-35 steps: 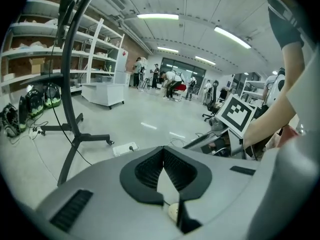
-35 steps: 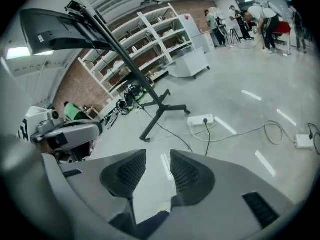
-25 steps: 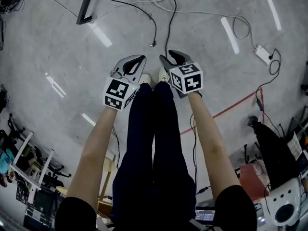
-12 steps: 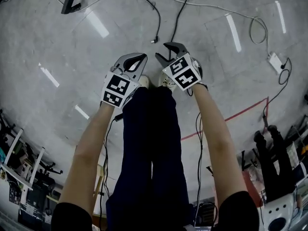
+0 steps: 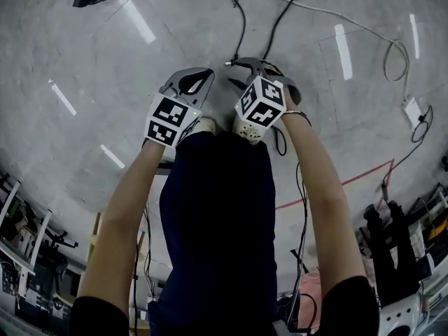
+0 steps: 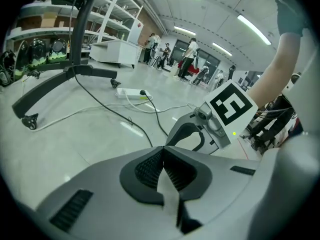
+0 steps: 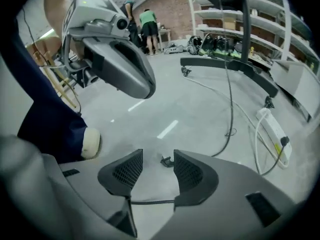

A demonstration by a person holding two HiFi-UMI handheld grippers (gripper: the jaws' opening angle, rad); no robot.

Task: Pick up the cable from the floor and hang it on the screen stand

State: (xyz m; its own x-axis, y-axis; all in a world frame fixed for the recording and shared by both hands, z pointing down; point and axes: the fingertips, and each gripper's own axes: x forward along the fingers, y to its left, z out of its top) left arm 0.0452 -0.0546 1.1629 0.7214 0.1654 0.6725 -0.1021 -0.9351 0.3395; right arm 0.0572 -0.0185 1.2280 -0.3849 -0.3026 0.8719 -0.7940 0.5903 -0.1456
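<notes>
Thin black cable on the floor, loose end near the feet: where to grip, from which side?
I'd take the thin black cable just behind its loose plug end, from above, jaws across it. It lies flat on the grey floor, so only its top is free. The right hand-held gripper is opening, that end between its jaws, untouched.

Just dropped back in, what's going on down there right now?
A person bends over the floor with tongs in each hand. The right tongs are opening, lined up on the loose end of a black cable lying there; nothing is gripped yet. The left tongs are shut and empty.
</notes>
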